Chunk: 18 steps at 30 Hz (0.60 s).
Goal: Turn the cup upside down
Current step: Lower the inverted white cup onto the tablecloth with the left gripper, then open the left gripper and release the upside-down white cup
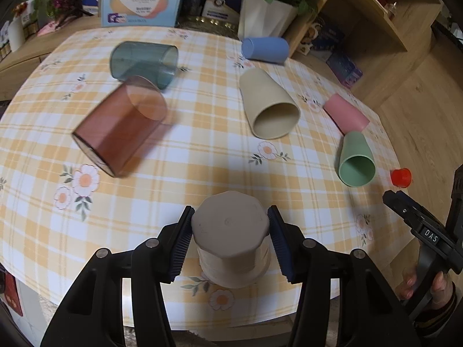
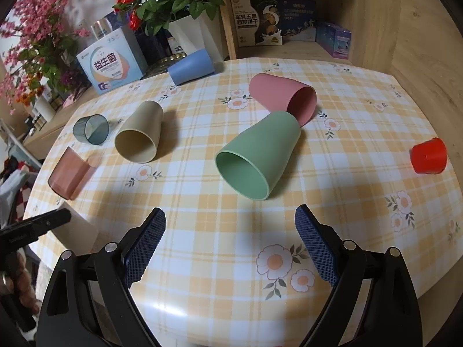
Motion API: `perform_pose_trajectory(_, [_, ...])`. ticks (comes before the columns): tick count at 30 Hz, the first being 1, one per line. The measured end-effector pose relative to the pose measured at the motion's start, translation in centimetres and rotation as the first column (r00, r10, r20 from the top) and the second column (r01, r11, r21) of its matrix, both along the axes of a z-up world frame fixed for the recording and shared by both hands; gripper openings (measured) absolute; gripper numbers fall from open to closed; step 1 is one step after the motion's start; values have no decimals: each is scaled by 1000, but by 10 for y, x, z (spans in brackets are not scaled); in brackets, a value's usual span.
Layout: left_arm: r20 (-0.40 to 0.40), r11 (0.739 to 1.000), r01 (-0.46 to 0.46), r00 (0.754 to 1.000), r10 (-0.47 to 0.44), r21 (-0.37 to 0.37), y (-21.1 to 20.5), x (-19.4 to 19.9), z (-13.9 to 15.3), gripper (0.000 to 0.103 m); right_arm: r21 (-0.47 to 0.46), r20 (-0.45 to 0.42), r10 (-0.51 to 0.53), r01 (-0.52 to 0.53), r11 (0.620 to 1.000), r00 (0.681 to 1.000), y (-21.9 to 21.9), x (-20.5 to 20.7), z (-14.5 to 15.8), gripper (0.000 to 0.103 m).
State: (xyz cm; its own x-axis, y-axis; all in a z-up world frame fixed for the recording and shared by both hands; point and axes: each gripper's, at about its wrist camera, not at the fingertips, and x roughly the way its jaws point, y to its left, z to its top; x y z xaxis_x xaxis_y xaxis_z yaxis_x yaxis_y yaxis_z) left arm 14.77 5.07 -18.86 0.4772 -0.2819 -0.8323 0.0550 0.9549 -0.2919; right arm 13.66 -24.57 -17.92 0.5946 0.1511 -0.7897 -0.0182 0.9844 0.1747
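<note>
A greyish-beige cup (image 1: 230, 238) stands upside down on the checked tablecloth (image 1: 208, 156), base up, near the front edge. My left gripper (image 1: 230, 225) straddles its base, pads touching or nearly touching its sides; I cannot tell whether it grips. The same cup shows at the left edge of the right wrist view (image 2: 79, 231). My right gripper (image 2: 230, 222) is open and empty over the tablecloth (image 2: 347, 173), just in front of a green cup (image 2: 257, 153) lying on its side with its mouth toward me.
Other cups lie on their sides: brown translucent (image 1: 121, 127), dark teal translucent (image 1: 144, 62), cream (image 1: 267, 104), blue (image 1: 264, 49), pink (image 1: 345, 112), green (image 1: 356, 160). A small red cup (image 1: 401, 177) is near the right edge. Boxes, flower pots and a wooden shelf (image 1: 376, 20) stand behind.
</note>
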Motion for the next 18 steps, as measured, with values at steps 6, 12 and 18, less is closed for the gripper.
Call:
perform_pose_trajectory(6, [48, 998, -37, 998, 35, 55, 13, 2, 6, 50, 2, -3, -1, 1, 1000, 1000, 0, -1, 0, 88])
perform_pose_trajectory(12, [79, 990, -85, 994, 76, 116, 24, 12, 4, 50, 8, -16, -4, 4, 1000, 1000, -1, 0, -3, 88])
perform_pose_trajectory(18, [89, 985, -85, 993, 73, 150, 20, 14, -1, 50, 11, -18, -6, 6, 1000, 1000, -1, 0, -3, 88])
